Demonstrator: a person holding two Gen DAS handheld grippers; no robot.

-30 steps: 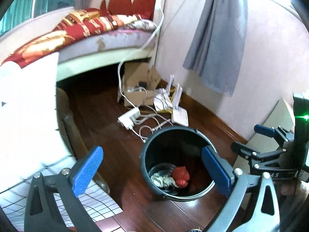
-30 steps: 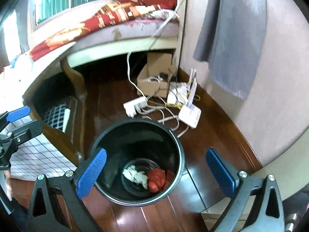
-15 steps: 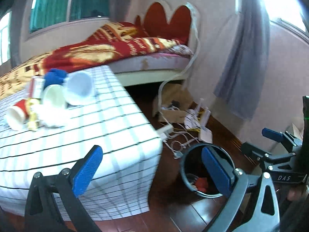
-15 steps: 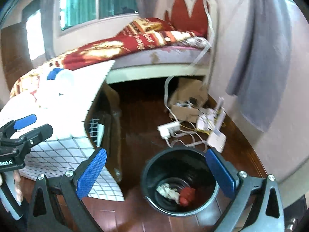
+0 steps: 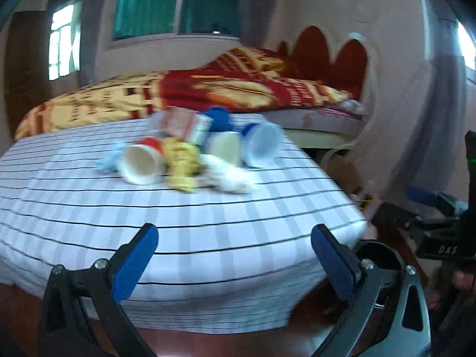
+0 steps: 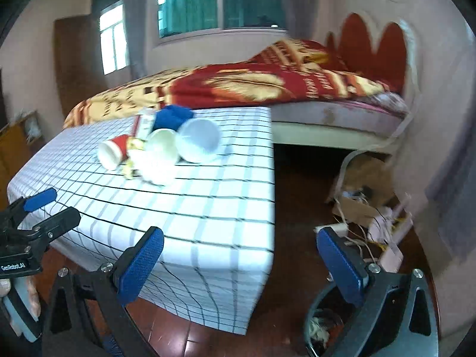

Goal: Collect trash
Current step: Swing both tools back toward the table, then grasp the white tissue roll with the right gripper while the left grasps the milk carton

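Three cups (one red) litter the table; both grippers gape, holding nothing.

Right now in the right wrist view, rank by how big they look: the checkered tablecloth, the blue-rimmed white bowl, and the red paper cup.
1. Checkered tablecloth, by far the largest.
2. Blue-rimmed white bowl.
3. Red paper cup, smallest.
Bowl and cup lie at a similar distance, so that ranking seems fair.

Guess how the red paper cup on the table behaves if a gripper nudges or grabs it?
The red paper cup lies on its side on the checked tablecloth, so it probably rolls in a curve when nudged. It looks empty and thin-walled, so likely very light and may crush under a hard pinch.
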